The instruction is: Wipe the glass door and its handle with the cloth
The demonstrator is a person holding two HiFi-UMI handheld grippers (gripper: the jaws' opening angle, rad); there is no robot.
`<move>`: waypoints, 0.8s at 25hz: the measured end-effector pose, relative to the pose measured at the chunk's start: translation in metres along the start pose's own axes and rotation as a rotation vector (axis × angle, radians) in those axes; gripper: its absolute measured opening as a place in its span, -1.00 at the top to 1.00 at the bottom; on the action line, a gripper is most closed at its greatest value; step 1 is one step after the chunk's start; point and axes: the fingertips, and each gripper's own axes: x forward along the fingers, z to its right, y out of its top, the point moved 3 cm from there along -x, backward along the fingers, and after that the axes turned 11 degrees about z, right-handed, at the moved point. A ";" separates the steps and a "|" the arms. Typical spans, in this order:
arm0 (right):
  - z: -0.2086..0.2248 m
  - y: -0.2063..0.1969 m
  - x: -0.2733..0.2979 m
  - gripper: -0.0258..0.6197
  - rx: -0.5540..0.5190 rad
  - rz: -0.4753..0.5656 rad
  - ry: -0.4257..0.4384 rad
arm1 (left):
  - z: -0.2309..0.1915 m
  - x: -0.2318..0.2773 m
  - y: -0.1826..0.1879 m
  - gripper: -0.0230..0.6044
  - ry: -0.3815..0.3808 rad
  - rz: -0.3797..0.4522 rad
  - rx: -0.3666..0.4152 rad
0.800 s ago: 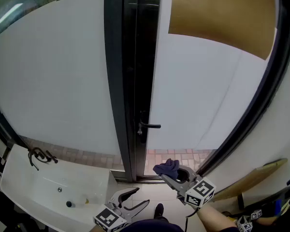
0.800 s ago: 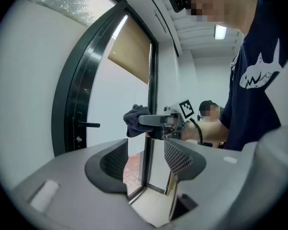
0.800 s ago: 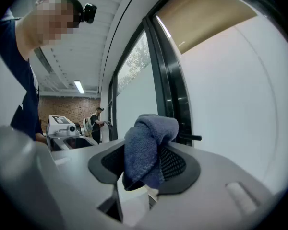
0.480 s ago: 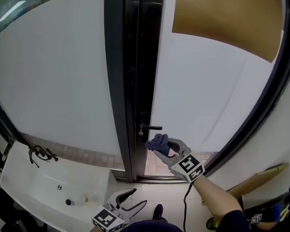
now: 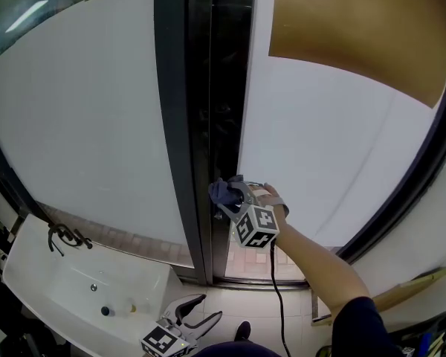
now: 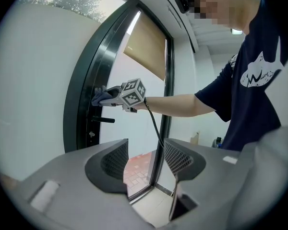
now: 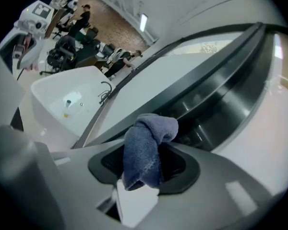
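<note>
- Cloth (image 5: 224,192) is a dark blue, bunched-up rag. It sits right at the left edge of the glass door (image 5: 334,147), up against the dark door frame (image 5: 208,110).
- From the left gripper view, the cloth (image 6: 102,96) is a bit above the black lever handle (image 6: 103,120), not on it. Whether it's actually pressing on the frame is hard to call.
- Right gripper (image 5: 230,199) is closed tight on the cloth. In the right gripper view, the fabric (image 7: 146,150) is pinched between the jaws of the right gripper (image 7: 144,162), and a folded lump pokes out past the tips.
- The person's bare forearm (image 5: 312,259) reaches up from the bottom right corner of the head view. A black cable (image 5: 275,296) hangs below the marker cube.
- Left gripper (image 5: 208,309) hangs low by the bottom edge of the head view, well away from the door. Its jaws are wide apart with nothing between them, and its own view just shows floor and door bottom through the gap of the left gripper (image 6: 146,159).
- The door glass is frosted white, with a tan blind (image 5: 357,28) covering its top right corner.
- A white sink (image 5: 52,288) with a dark faucet (image 5: 59,236) sits at lower left, beside the fixed pane.
</note>
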 end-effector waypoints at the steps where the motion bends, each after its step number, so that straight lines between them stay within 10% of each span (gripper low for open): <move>1: 0.002 -0.004 0.008 0.36 -0.050 -0.011 0.011 | -0.003 0.003 -0.001 0.20 0.010 0.001 -0.003; 20: 0.003 -0.064 0.024 0.37 -0.342 -0.047 0.005 | -0.044 0.065 0.019 0.16 0.035 0.034 0.066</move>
